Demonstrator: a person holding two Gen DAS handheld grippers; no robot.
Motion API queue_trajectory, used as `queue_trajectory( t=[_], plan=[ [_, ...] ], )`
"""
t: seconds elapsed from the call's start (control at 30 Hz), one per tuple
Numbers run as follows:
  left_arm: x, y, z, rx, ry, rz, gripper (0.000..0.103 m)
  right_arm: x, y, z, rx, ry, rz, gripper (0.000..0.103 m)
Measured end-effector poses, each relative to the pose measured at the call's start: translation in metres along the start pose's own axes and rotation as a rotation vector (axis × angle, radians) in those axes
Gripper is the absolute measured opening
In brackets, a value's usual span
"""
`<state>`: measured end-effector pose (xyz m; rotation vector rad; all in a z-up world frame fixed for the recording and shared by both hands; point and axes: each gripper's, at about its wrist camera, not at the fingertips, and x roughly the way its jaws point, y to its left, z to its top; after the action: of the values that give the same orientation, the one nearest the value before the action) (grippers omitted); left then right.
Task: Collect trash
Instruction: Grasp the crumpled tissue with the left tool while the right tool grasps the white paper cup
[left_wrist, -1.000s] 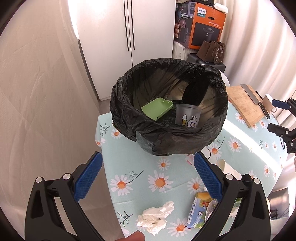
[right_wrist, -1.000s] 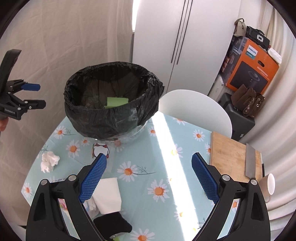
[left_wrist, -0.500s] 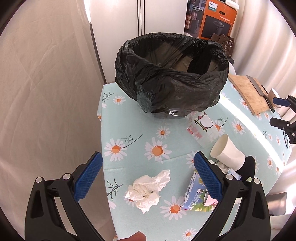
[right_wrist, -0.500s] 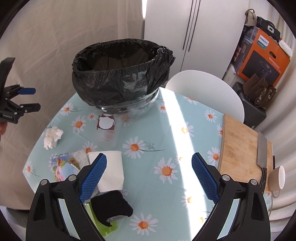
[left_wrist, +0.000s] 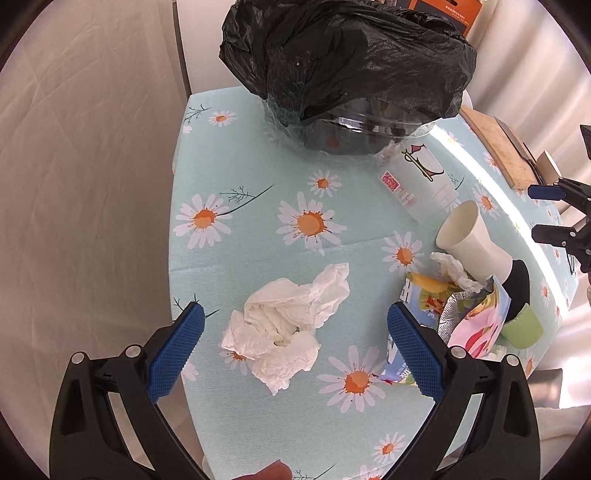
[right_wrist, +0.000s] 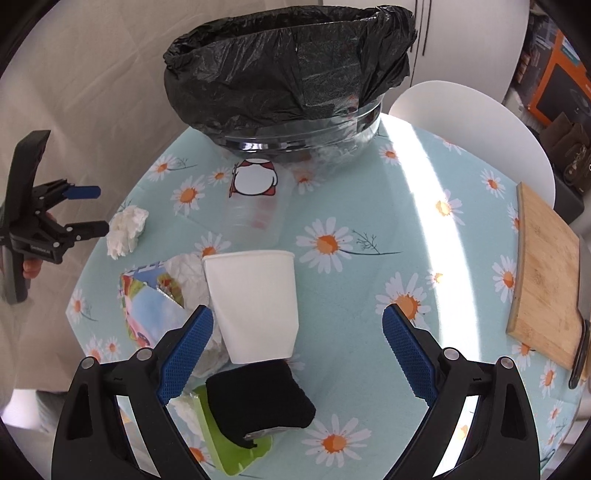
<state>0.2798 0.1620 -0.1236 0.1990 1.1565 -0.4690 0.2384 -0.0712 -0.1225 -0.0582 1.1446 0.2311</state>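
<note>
Where the crumpled white tissue (left_wrist: 286, 328) lies on the daisy-print tablecloth (left_wrist: 236, 258), near the table's edge, the left gripper (left_wrist: 295, 343) hovers right over it with its blue-padded fingers (left_wrist: 177, 347) spread wide, one to either side of the wad and clear of it, holding nothing. The right gripper (right_wrist: 297, 350) is likewise wide open and empty, poised above a white paper cup (right_wrist: 255, 302) that lies on its side, mouth toward the bin; its left finger sits just beside the cup's wall, though contact cannot be judged. Against the cup's base rests a black block (right_wrist: 258, 400), itself on top of a green plastic piece (right_wrist: 225, 443). Beside the cup lie a torn colourful snack wrapper (right_wrist: 147, 306) and another bit of tissue (right_wrist: 184, 273). A clear plastic cup printed with a cartoon figure (right_wrist: 255, 206) lies on its side between the paper cup and the bin. The bin is a clear glass bowl (right_wrist: 347, 129) lined with a black trash bag (right_wrist: 288, 66); from both cameras its inside is hidden. At the table's right edge sits a wooden cutting board (right_wrist: 546, 273) with a knife along its far side. A white chair (right_wrist: 472, 122) stands behind the table, with pale curtains and an orange box beyond.
</note>
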Motion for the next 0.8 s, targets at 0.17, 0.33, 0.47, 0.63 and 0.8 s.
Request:
queue_trajectory(
  t=[0.17,0.33,0.47,0.63,0.8],
  plan=[
    [0.020,0.001,-0.004,0.040,0.041,-0.009,0.097,0.023,0.007,0.003,-0.006,0.049,0.015,0.088],
    [0.038,0.007,-0.004,0.048,0.075,-0.040,0.097,0.044,0.014,0.006,-0.011,0.091,0.030,0.088],
    [0.051,0.008,-0.005,0.072,0.098,-0.051,0.097,0.060,0.023,0.008,-0.023,0.125,0.032,0.088],
    [0.065,0.007,-0.003,0.104,0.120,-0.015,0.097,0.079,0.025,0.007,-0.025,0.170,0.000,0.088],
    [0.080,0.002,-0.002,0.162,0.125,0.032,0.097,0.100,0.015,0.005,0.016,0.222,-0.070,0.088]
  ],
)
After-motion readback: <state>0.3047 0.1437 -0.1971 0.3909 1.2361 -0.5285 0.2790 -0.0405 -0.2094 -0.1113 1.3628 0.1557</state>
